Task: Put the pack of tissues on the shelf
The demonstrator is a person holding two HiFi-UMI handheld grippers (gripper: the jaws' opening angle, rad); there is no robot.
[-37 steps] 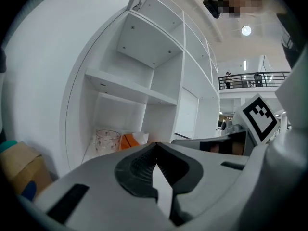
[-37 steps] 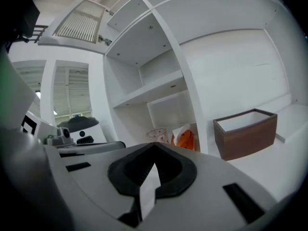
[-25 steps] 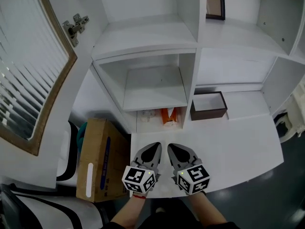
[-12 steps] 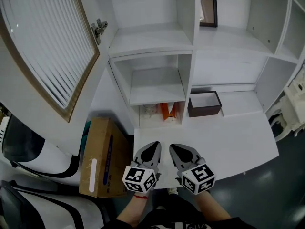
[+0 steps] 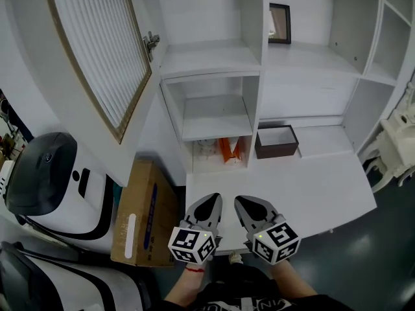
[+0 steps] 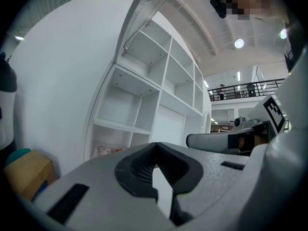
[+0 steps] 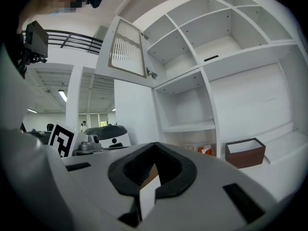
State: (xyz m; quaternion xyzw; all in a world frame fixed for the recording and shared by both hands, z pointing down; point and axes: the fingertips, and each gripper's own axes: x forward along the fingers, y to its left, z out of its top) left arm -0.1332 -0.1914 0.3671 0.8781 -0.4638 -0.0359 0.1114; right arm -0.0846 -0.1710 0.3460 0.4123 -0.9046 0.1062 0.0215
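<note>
1. Tissue pack [image 5: 227, 149]: judged to be the orange-and-white packet in the lowest open compartment of the shelf unit [image 5: 214, 60], at the back of the white counter [image 5: 311, 190]. A pale item [image 5: 204, 149] lies just beside it on the left. Both are too small to confirm in detail.
2. Left gripper [image 5: 212, 201]: jaws are closed tip to tip with nothing between them.
3. Right gripper [image 5: 242, 203]: jaws are likewise clenched and empty. Both grippers hover over the near edge of the counter, well apart from the pack.
4. Handling, estimated: a film-wrapped pack is light and compressible. The wrap is probably slippery and yields under pressure.
5. Grasp point, recommended: open the jaws before approach, then close across the narrow sides at mid-length. Use moderate force to avoid crushing or slipping.
6. Obstruction: the brown box [image 5: 275, 141] stands just right of the compartment. Keep clear of it.
</note>
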